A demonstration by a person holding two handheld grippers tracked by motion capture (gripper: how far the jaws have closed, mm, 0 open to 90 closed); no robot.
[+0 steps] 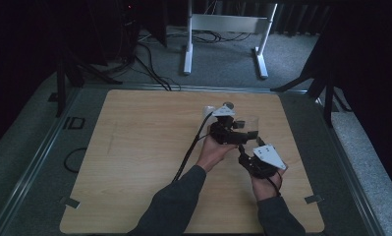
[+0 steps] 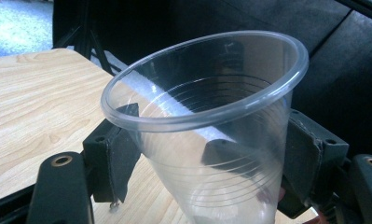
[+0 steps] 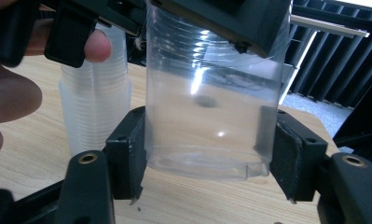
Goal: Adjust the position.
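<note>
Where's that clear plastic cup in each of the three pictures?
High view: the cup is right of centre on the table, beyond both hands.
Left gripper view: the cup stands mid-frame between the black jaws, rim tilted toward the camera.
Right gripper view: the cup is mid-frame, its base between the jaws.
Shared landmark: the wooden table.

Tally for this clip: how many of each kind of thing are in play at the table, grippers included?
Single clear cup: 1
Stack of clear cups: 1
Handheld grippers: 2, the left gripper and the right gripper
Total: 4
</note>
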